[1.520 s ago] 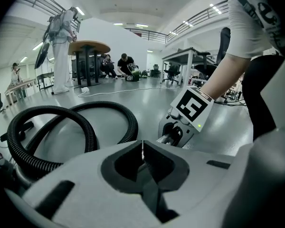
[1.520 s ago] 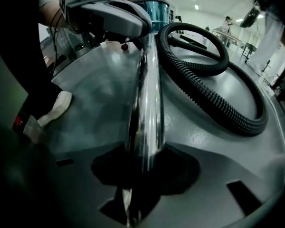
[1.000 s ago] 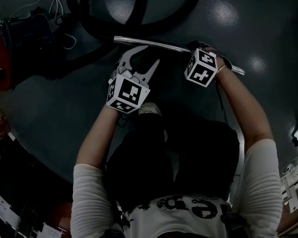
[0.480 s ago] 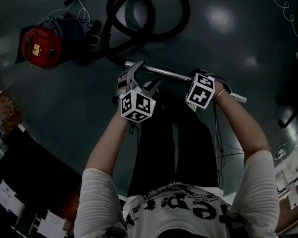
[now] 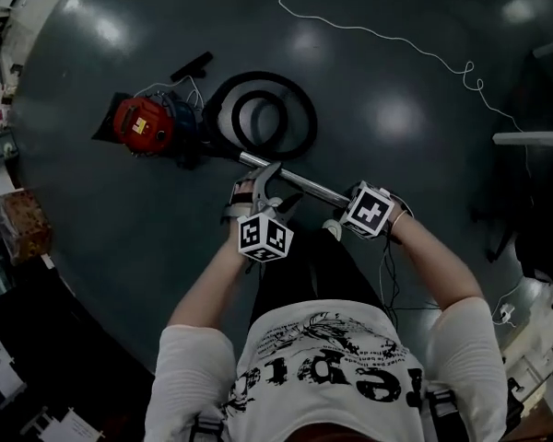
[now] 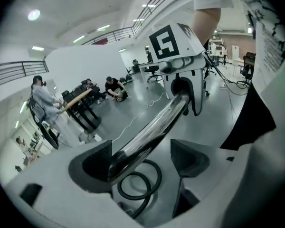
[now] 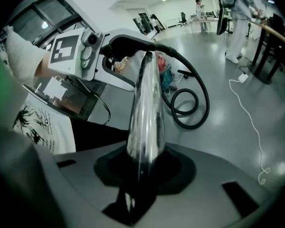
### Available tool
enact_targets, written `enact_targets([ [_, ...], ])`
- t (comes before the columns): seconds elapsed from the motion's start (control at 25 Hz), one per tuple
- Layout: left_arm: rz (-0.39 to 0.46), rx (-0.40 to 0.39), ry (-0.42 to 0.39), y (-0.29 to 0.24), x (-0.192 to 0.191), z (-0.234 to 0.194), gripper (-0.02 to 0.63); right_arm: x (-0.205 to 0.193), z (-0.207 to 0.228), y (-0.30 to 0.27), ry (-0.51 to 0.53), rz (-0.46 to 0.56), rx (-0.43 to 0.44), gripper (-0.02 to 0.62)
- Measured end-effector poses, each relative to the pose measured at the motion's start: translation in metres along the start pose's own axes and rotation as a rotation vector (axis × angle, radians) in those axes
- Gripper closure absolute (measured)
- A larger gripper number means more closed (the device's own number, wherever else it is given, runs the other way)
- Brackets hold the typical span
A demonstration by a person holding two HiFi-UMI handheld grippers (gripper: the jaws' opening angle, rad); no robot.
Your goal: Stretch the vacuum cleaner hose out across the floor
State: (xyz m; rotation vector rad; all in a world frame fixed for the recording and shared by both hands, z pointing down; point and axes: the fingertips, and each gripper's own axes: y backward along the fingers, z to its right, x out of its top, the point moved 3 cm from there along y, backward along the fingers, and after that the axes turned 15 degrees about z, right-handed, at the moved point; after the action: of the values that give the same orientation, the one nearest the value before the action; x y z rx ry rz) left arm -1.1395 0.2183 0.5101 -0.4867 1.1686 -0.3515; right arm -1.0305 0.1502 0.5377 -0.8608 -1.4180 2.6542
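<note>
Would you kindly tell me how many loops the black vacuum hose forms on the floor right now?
2: a large outer loop and a smaller loop nested inside it, beside the red vacuum cleaner, just beyond the chrome tube. None seems hidden.

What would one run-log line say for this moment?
left tool: open, jaws just opening, shiny chrome wand tube between them | right tool: shut on tube | black flexible hose: coiled, not yet stretched
</note>
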Motion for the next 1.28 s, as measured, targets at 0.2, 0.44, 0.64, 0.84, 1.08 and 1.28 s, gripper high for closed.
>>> enact_targets([
  [0.2, 0.056, 0.045, -0.180, 0.022, 0.096, -0.028, 0.235, 0.018, -0.020, 0.089, -0.063, 0.056, -0.090, 0.485],
  [0.44, 0.086, 0.010, -0.508, 0.020, 0.172, -0.023, 0.235, 0.007, -0.065, 0.161, -0.197, 0.125, -0.089, 0.485],
  [0.64, 0.195, 0.010, -0.836, 0.010, 0.230, 0.003, 0.236, 0.007, -0.123, 0.199, -0.280, 0.167, -0.031, 0.485],
  [0.84, 0.309, -0.023, -1.071, 0.024, 0.259, 0.046, 0.528, -0.009, -0.171, 0.217, -0.346, 0.169, -0.049, 0.483],
  [1.08, 0.236, -0.143, -1.145, 0.016, 0.280, 0.077, 0.557, -0.039, -0.184, 0.235, -0.290, 0.190, -0.227, 0.483],
  [1.28, 0.127, -0.287, -1.056, -0.017, 0.303, 0.109, 0.558, -0.076, -0.168, 0.280, 0.154, 0.001, -0.786, 0.471],
])
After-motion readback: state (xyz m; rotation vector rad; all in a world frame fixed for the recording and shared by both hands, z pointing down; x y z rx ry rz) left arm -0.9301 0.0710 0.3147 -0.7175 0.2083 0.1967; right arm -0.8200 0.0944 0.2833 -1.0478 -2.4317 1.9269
